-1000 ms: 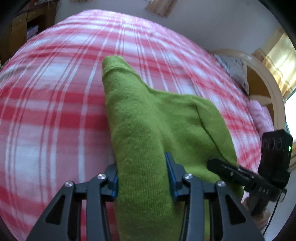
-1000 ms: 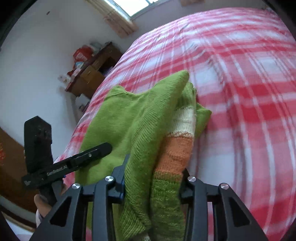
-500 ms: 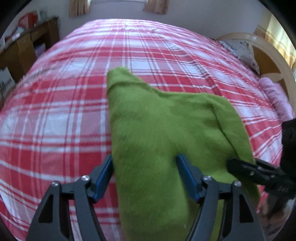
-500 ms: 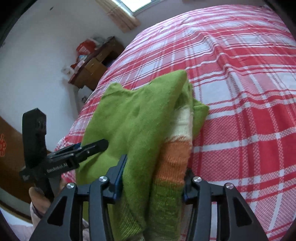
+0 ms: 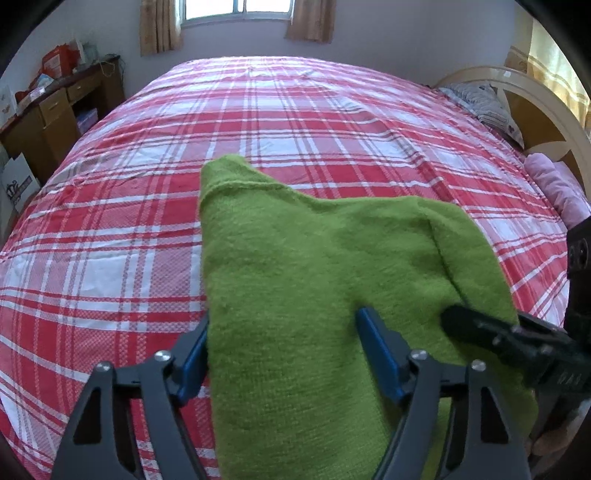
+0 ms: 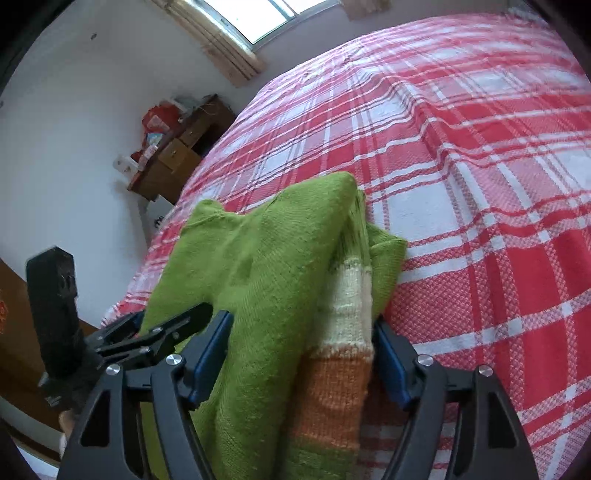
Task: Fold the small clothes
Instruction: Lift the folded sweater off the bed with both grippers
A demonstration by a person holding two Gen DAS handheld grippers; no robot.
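Both grippers' jaws have spread since earlier, the left gripper (image 5: 282, 328) closing slightly, the right gripper (image 6: 301, 332) opening, straddling the folded green knitted sweater (image 5: 314, 266) at the near edge of the red plaid bed (image 5: 295, 122).

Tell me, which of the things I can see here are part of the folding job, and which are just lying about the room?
Part of the job:
- green knitted sweater, with cream and orange stripes
- left gripper, jaws closing slightly around it
- right gripper, jaws opening around it
- checked bed sheet it lies on

Just lying about:
- wooden desk with clutter
- pillow
- pink cloth
- curtains

Two close wrist views angled down, sharing green sweater (image 5: 317, 280) and bed (image 6: 480, 221).
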